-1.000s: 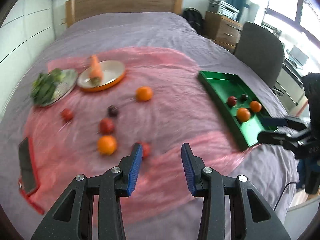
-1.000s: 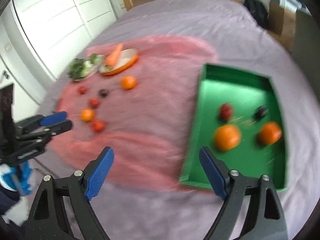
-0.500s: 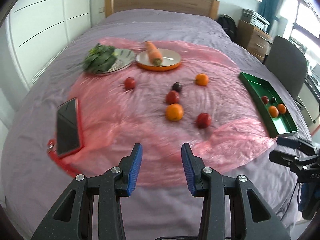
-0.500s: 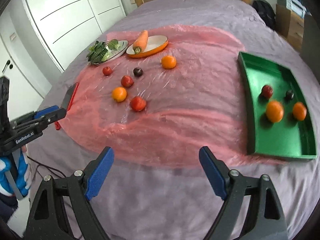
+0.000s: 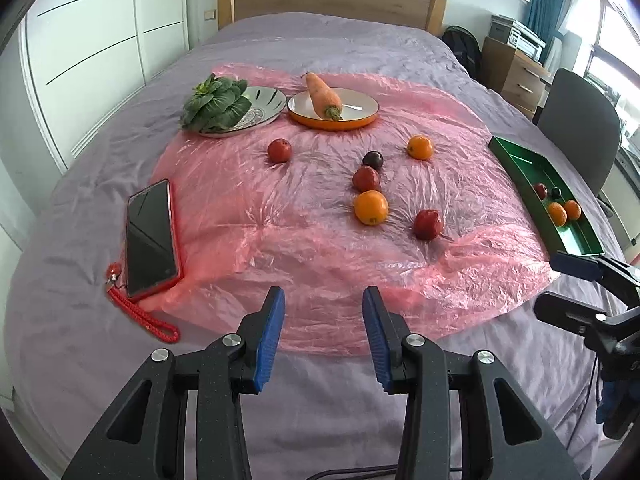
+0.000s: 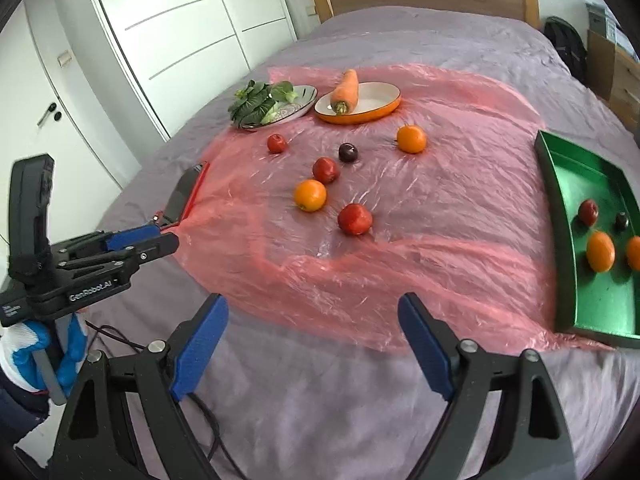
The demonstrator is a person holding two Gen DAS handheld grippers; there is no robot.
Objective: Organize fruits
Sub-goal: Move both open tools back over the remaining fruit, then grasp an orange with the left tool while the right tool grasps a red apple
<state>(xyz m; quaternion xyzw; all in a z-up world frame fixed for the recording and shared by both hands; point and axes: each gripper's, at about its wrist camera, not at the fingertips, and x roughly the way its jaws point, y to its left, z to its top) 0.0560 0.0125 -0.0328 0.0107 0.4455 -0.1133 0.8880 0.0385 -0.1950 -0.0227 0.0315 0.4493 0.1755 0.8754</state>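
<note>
- Done so far, judging by the layout: four fruits lie inside the green tray (image 6: 560,216) — two oranges, a red fruit and a small dark one.
- Left to do: six fruits sit on the pink plastic sheet (image 5: 320,248) on the bed, left of the tray — a red apple (image 6: 355,219) nearest it, an orange (image 6: 310,195), another red fruit, a dark plum (image 6: 348,152), a far orange (image 6: 411,139) and a small red one.
- The left tool (image 5: 323,330) hovers empty, its jaws a narrow gap apart, well short of the fruit.
- The right tool (image 6: 312,344) is spread wide, holding nothing.
- Roughly two fifths done, I judge.
</note>
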